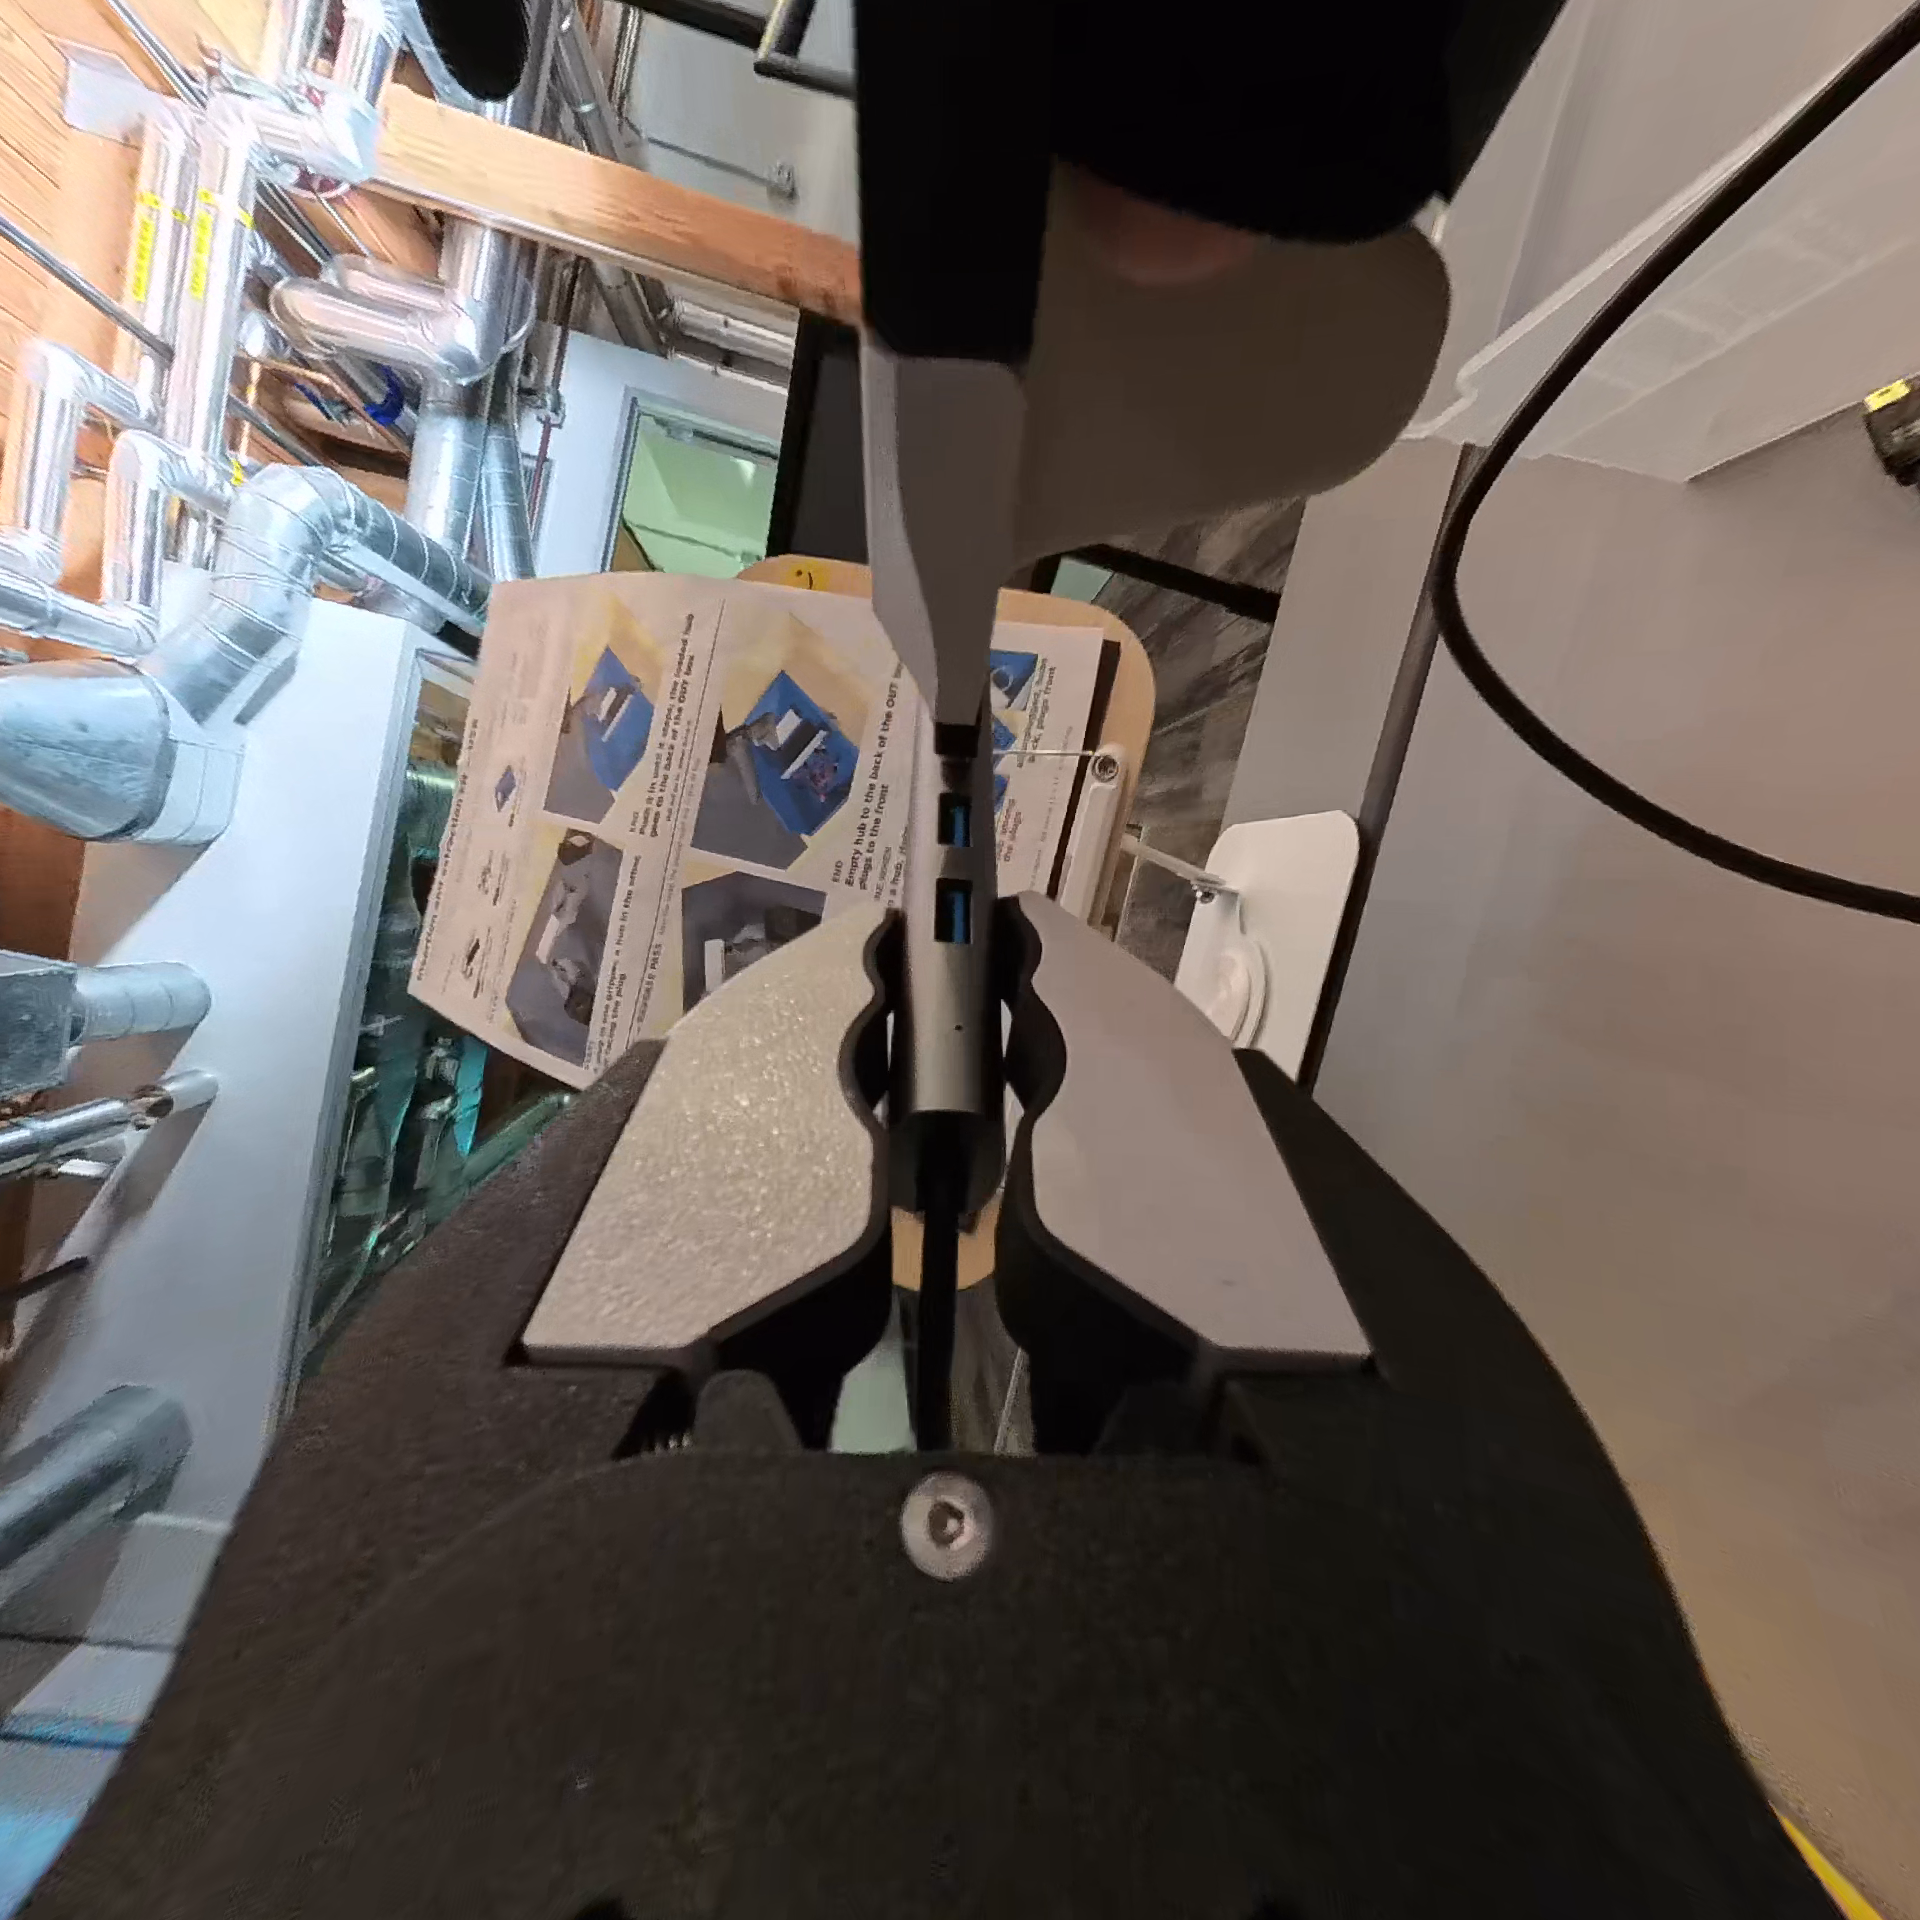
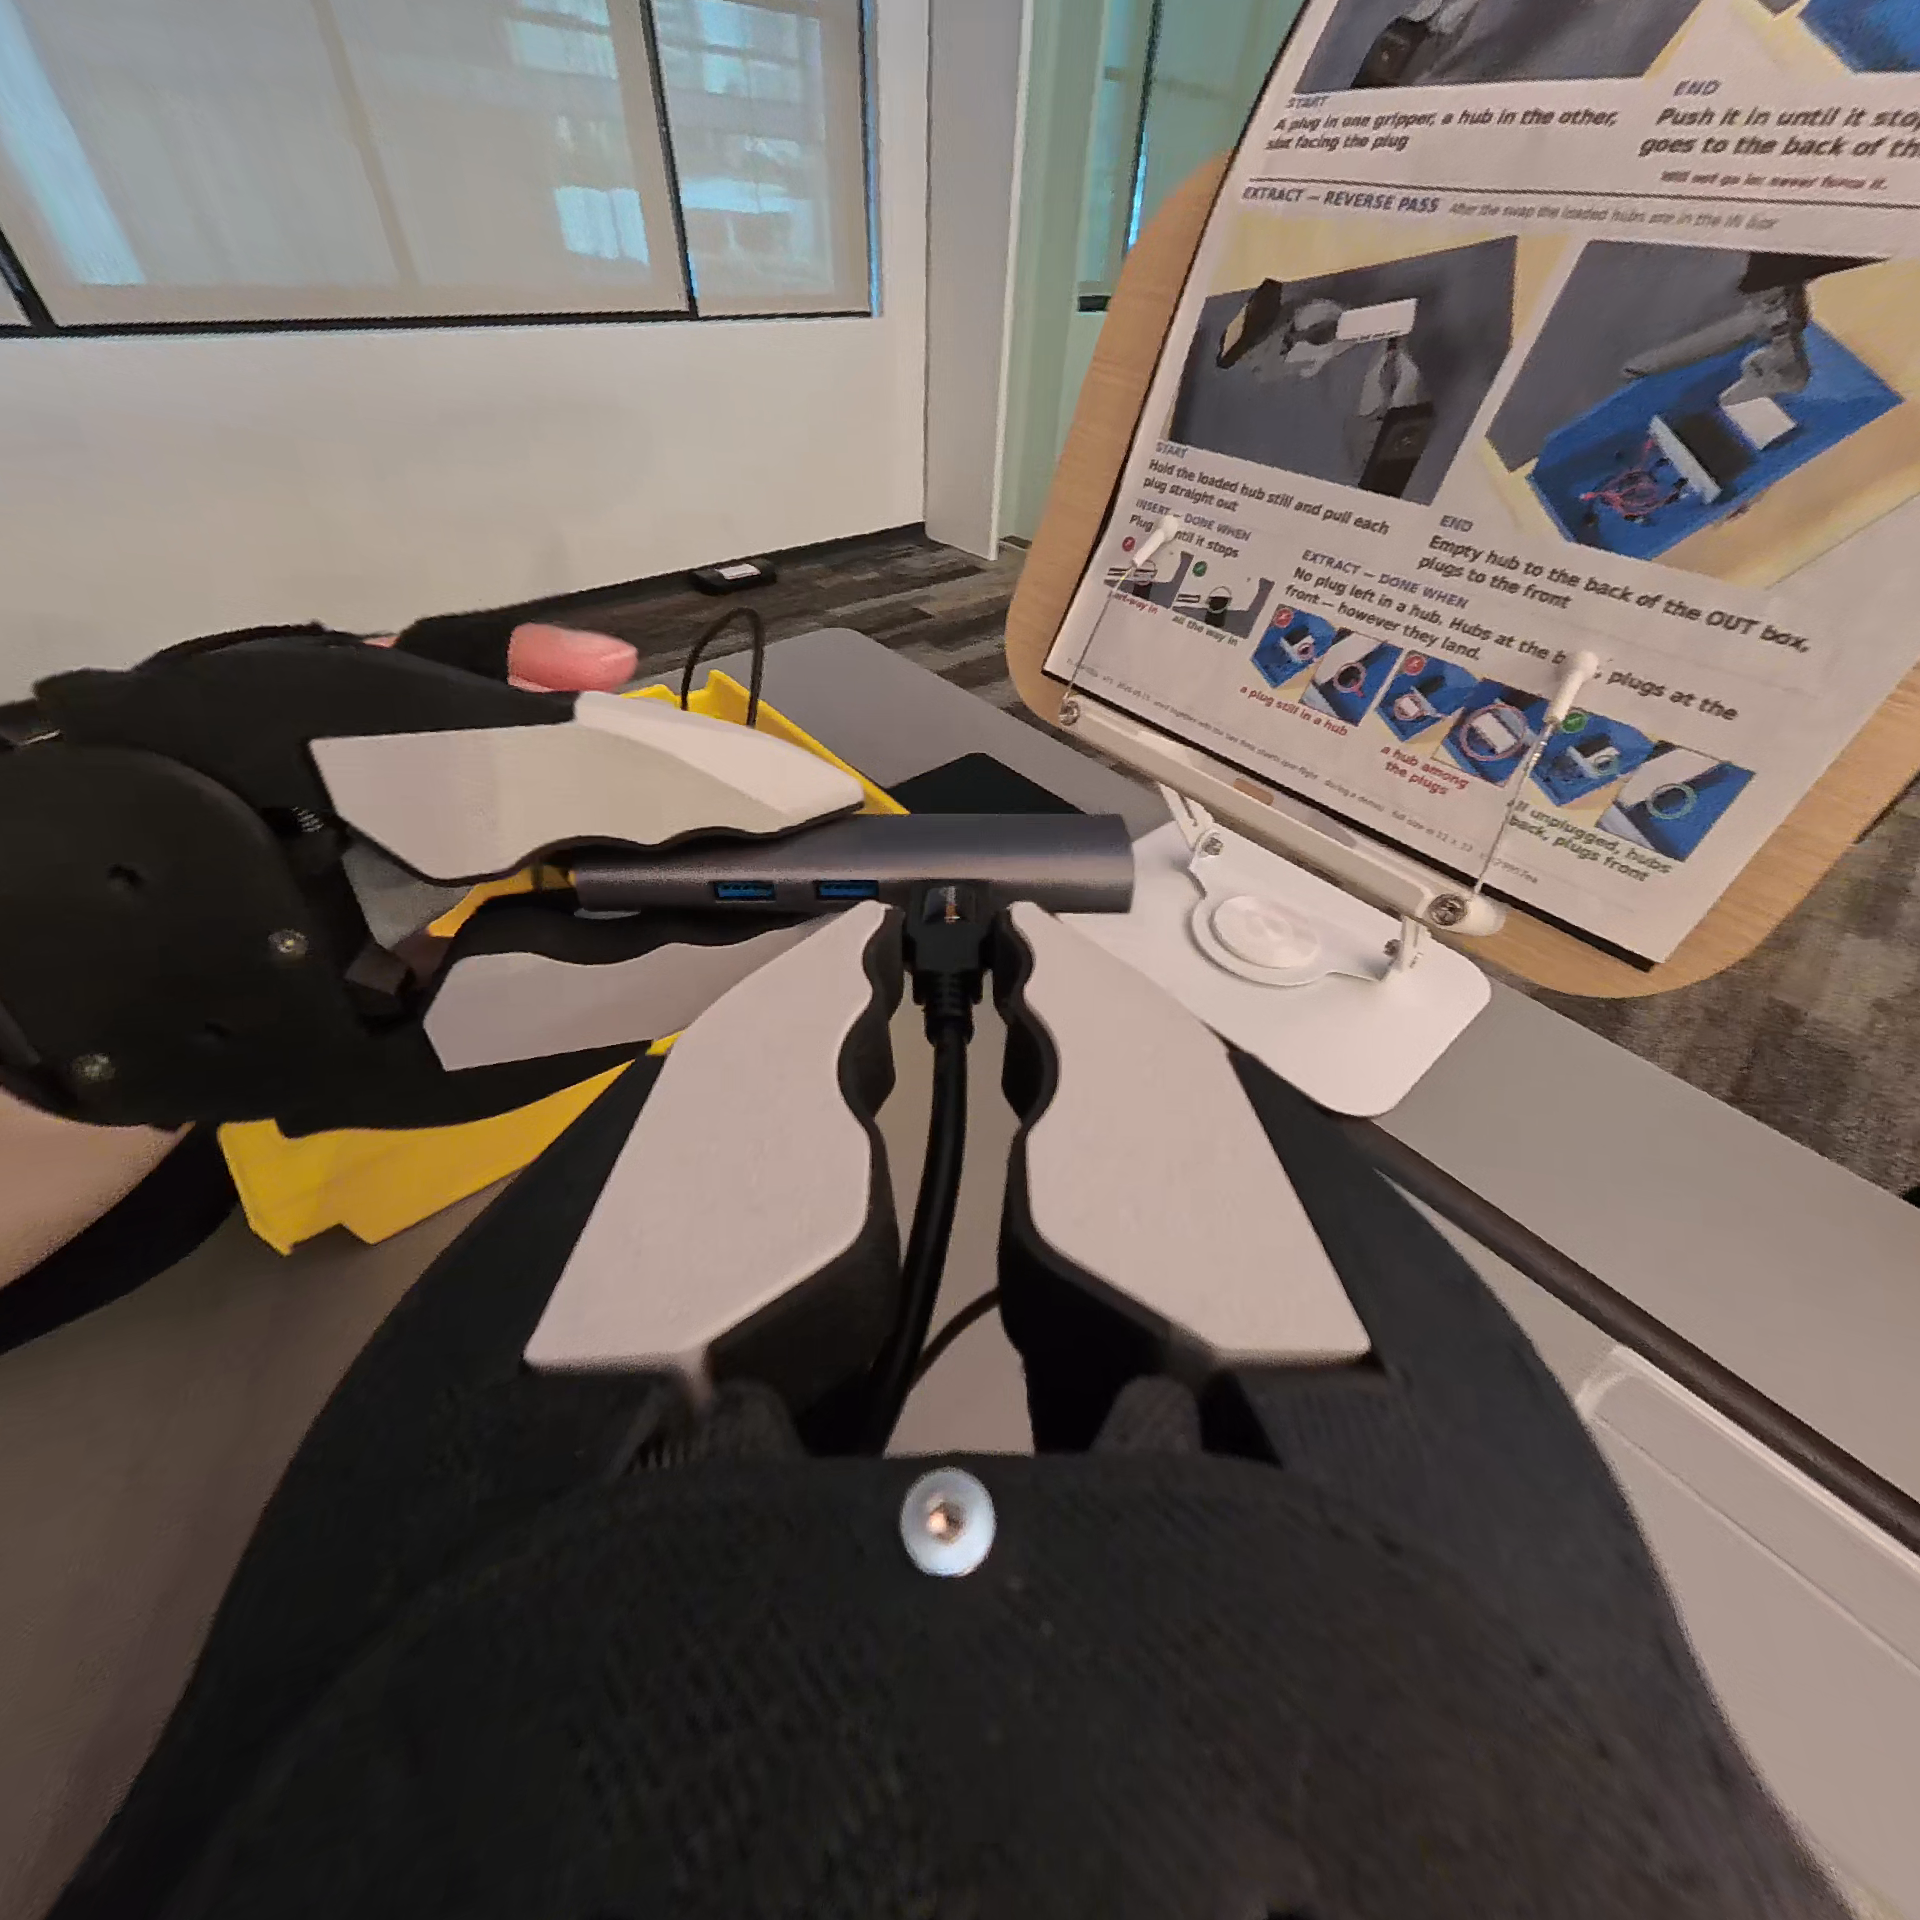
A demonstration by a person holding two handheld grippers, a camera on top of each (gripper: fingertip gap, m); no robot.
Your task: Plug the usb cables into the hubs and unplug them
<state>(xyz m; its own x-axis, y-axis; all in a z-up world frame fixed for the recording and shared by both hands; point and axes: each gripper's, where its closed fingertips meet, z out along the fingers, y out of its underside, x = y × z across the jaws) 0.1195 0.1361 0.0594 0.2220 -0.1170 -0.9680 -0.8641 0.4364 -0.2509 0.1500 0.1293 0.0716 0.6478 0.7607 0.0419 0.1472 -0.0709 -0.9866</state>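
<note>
Gripped at its near end between the closed-in fingers of the left hand-held gripper (image 1: 948,925), a grey usb hub (image 1: 948,997) is seen at the middle of the left wrist view, with two blue ports facing the camera and its own black lead running back between the fingers. Above it in that view, the right hand-held gripper (image 1: 956,727) is seen coming in from the top of the frame.

In the right wrist view, the left hand-held gripper (image 2: 644,883) is seen at the left of the frame, held by a hand in a black fingerless glove (image 2: 457,665) over a yellow box (image 2: 343,1184) on the grey desk (image 2: 1662,1174). At the centre the usb hub (image 2: 862,862) is held level, and a black usb plug (image 2: 948,935) is pinched between the pressed-in fingers of the right hand-held gripper (image 2: 948,940), its tip seated against the hub's side; how deep it sits cannot be told. The black cable (image 2: 935,1174) is led back between the fingers. At the upper right, a printed instruction sheet (image 2: 1507,436) is propped on a wooden board with a white stand (image 2: 1340,997).
</note>
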